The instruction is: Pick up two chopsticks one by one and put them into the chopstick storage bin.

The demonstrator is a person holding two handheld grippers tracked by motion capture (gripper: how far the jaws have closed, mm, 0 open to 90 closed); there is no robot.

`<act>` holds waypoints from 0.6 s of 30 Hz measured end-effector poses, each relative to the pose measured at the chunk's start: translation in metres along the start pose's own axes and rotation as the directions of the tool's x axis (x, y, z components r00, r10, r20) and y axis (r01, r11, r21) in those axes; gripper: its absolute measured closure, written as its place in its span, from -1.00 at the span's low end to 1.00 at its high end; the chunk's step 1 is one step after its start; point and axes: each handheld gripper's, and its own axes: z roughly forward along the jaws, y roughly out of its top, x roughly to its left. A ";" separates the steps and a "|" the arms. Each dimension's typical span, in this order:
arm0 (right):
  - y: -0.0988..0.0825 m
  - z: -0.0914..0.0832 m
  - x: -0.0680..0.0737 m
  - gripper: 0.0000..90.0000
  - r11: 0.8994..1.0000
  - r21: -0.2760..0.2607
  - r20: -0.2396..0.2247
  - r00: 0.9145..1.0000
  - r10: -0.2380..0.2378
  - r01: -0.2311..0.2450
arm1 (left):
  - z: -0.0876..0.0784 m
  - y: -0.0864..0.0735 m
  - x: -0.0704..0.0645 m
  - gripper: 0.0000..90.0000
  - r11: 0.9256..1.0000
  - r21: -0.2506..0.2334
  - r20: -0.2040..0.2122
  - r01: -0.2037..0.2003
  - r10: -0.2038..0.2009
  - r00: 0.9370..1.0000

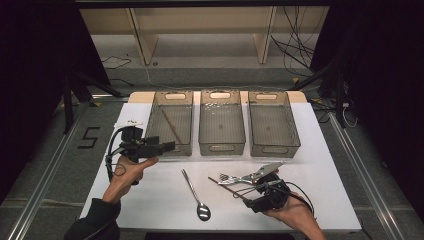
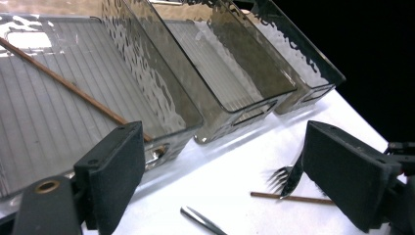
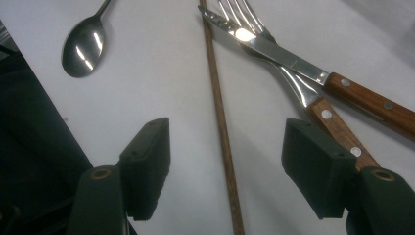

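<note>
So far one chopstick [image 1: 171, 127] in far-left bin [image 1: 156, 131]; second chopstick [image 3: 221, 122], fork [image 3: 293, 83], knife [image 3: 313, 68], spoon [image 1: 196, 196] on desk [image 1: 150, 195] near edge. Right hand-held gripper [image 3: 225, 171] wide astride chopstick, not gripping; left hand-held gripper [image 2: 220, 181] wide, empty.

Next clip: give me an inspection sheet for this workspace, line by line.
Surface: white table.
Job's things: one chopstick between the right gripper's open jaws; another chopstick in the left bin.
Clutter: spoon, fork under the knife; two more bins, nothing seen inside.
Grippers: left gripper open near the left bin; right gripper open, nothing gripped.
Cables: loose on the floor beyond.
Surroundings: wooden shelf, floor mark 5.
</note>
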 end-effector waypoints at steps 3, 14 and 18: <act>0.001 0.003 0.000 -0.18 1.000 0.028 -0.004 1.000 -0.001 0.001 | -0.001 -0.007 -0.004 -0.65 1.000 -0.018 0.013 -0.013 0.013 1.000; 0.003 0.011 -0.001 0.00 0.993 0.121 0.013 1.000 -0.015 0.013 | -0.002 -0.033 -0.016 -0.65 0.997 -0.023 0.044 -0.067 0.068 0.997; 0.002 0.015 -0.001 0.17 0.985 0.168 0.020 0.999 -0.027 0.023 | -0.005 -0.040 -0.019 -0.65 0.996 -0.020 0.042 -0.082 0.083 0.996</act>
